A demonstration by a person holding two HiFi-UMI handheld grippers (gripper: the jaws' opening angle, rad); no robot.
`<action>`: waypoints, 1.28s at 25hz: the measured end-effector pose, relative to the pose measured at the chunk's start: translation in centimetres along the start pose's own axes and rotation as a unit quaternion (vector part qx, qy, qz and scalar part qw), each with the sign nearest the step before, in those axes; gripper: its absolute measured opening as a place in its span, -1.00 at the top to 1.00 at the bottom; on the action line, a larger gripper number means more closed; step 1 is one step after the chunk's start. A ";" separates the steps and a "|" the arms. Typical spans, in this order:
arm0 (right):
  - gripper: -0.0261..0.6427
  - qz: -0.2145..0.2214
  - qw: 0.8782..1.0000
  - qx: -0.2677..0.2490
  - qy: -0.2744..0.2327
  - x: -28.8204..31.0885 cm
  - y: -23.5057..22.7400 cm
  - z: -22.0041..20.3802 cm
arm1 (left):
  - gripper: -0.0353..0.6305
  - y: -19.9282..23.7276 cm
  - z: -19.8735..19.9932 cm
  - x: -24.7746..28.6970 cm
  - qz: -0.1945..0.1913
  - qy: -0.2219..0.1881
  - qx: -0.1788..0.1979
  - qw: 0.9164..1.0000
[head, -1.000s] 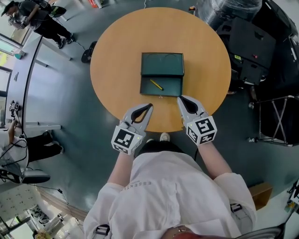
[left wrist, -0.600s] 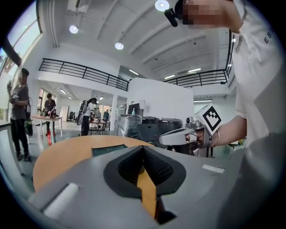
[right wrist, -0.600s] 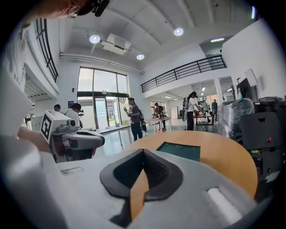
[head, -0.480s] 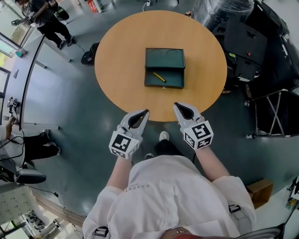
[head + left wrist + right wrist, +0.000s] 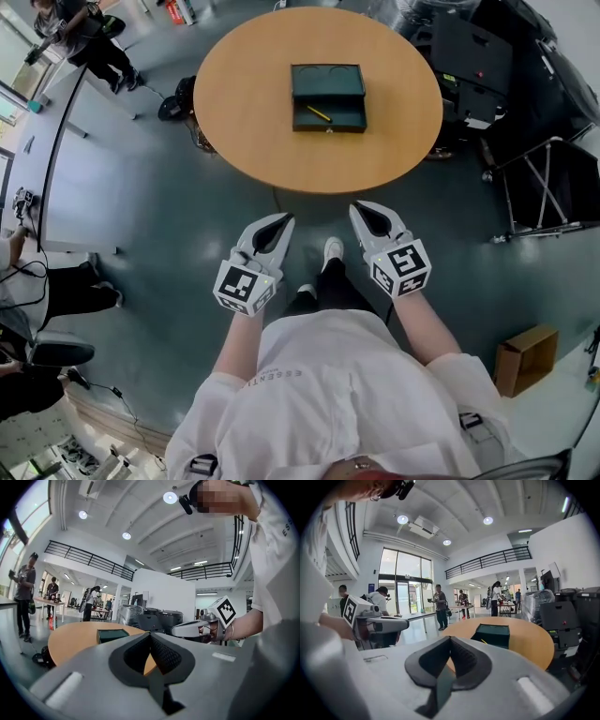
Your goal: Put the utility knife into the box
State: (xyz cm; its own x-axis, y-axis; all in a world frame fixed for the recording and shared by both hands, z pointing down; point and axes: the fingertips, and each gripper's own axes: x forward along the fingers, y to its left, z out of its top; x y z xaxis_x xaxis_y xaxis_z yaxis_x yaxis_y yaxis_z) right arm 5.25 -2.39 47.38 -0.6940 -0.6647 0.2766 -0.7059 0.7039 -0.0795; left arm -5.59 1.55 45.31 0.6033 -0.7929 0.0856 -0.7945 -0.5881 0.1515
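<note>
The dark green box (image 5: 327, 97) stands open on the round wooden table (image 5: 253, 103), its lid tipped back. The yellow utility knife (image 5: 318, 113) lies inside the box's tray. My left gripper (image 5: 287, 219) and right gripper (image 5: 357, 208) hang over the floor, well short of the table's near edge, both shut and empty. In the left gripper view the shut gripper (image 5: 150, 633) points toward the box (image 5: 112, 634), far ahead. The right gripper view shows the shut gripper (image 5: 450, 638), and beyond it the box (image 5: 492, 634) with the knife (image 5: 483, 641) inside.
Black cases and wrapped equipment (image 5: 478, 56) crowd the table's right side, with a folding stand (image 5: 544, 187) near them. A cardboard box (image 5: 523, 356) sits on the floor at right. A long desk (image 5: 66, 159) and a person (image 5: 80, 37) are at left.
The view has backed away from the table, so box and table sit farther off. Both grippers have left the table's edge and are over the floor, still shut.
</note>
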 end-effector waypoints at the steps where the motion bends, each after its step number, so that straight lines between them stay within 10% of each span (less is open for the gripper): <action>1: 0.94 -0.003 1.000 -0.001 -0.002 -0.8 0.4 -0.2 | 0.84 -0.7 -0.2 -0.6 -0.003 0.000 -0.002 1.000; 32: 0.94 -0.009 1.000 -0.009 -0.022 -9.9 4.7 -1.8 | 0.84 -8.7 0.5 -5.2 0.024 -0.026 0.014 0.999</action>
State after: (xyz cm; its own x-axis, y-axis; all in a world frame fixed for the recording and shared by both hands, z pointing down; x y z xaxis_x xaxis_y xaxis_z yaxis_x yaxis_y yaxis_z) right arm 9.10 7.96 45.98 -0.6876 -0.6871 0.2348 -0.7154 0.6963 -0.0576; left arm -1.84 10.70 43.08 0.5598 -0.8276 0.0402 -0.8249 -0.5521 0.1213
